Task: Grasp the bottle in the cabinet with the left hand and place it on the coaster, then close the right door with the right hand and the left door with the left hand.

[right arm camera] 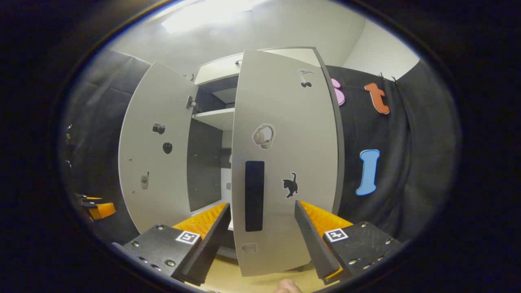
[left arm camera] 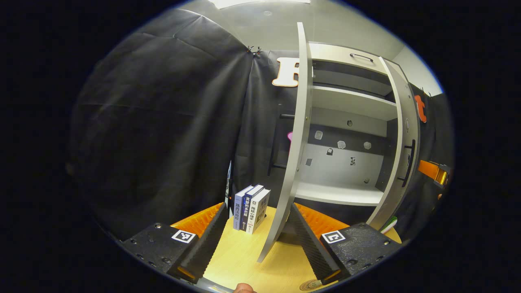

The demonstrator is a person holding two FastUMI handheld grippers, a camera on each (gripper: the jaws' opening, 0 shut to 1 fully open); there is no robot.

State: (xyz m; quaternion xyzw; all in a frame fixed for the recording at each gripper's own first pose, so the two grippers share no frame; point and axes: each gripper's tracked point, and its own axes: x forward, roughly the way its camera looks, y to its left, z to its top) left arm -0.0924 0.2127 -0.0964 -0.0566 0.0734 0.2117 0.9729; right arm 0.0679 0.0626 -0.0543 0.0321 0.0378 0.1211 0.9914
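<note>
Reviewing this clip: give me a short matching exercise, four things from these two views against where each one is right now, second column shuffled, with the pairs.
Things:
1. books
2. left cabinet door
3. black door handle
4. coaster

Places:
A. between the right tongs' open fingers, on the right cabinet door
B. standing upright on the wooden tabletop, left of the cabinet
C. edge-on between the left tongs' open fingers
D. flat on the tabletop at the lower edge of the left gripper view

Pairs: 1-B, 2-C, 3-A, 4-D
</note>
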